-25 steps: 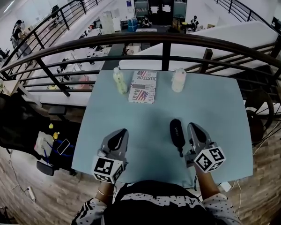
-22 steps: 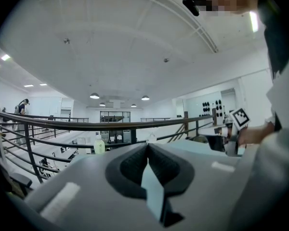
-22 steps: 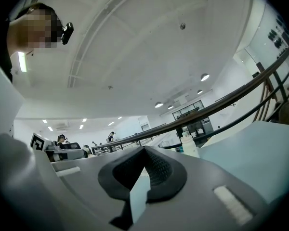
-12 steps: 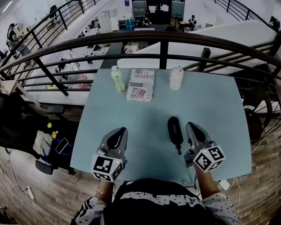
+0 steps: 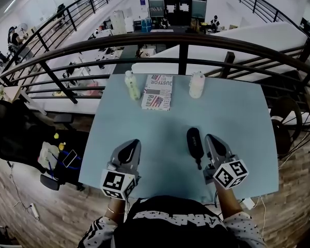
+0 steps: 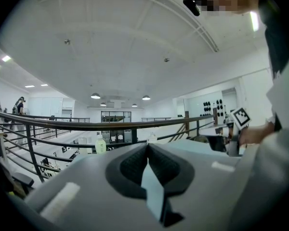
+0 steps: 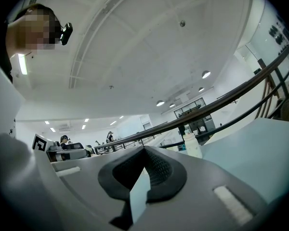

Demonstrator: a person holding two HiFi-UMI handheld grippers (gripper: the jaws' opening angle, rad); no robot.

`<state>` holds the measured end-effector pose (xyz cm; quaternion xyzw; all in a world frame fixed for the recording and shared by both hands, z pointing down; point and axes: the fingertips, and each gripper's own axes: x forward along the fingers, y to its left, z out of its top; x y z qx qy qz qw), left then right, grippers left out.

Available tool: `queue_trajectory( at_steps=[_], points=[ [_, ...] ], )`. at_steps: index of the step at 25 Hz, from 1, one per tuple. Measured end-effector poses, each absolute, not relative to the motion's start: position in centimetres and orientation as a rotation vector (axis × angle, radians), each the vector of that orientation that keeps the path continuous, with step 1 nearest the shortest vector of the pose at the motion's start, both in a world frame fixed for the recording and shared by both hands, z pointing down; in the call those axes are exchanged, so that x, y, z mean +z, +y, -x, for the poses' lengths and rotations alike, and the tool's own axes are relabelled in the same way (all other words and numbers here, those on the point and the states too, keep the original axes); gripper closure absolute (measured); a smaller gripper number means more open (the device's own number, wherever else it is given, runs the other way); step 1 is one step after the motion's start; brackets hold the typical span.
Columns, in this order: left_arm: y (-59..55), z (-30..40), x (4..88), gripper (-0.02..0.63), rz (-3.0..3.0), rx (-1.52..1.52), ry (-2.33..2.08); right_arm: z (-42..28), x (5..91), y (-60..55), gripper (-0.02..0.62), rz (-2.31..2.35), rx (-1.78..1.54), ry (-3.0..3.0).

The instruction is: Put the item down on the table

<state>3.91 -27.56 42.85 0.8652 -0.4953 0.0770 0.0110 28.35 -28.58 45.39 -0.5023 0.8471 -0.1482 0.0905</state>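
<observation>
A black elongated item lies flat on the light blue table, just left of my right gripper. It touches neither gripper. The right gripper is shut and empty, its dark pads meeting at the tip. My left gripper rests near the table's front edge, level with the right one. It is shut too, with nothing between its pads. Both gripper views look up over the table toward the railing, and the black item does not show in them.
At the table's far edge stand a pale green bottle, a flat printed pack and a white bottle. A dark metal railing runs right behind the table. A black chair is on the floor at left.
</observation>
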Motion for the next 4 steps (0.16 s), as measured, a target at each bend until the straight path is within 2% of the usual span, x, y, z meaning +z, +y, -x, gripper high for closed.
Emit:
queue_trajectory(
  at_steps=[4],
  points=[
    [-27.53,-3.73,43.07,0.606,-2.692,0.242,-1.548,-28.21,45.50,-28.51,0.597,1.491,-0.445,2.520]
  ],
)
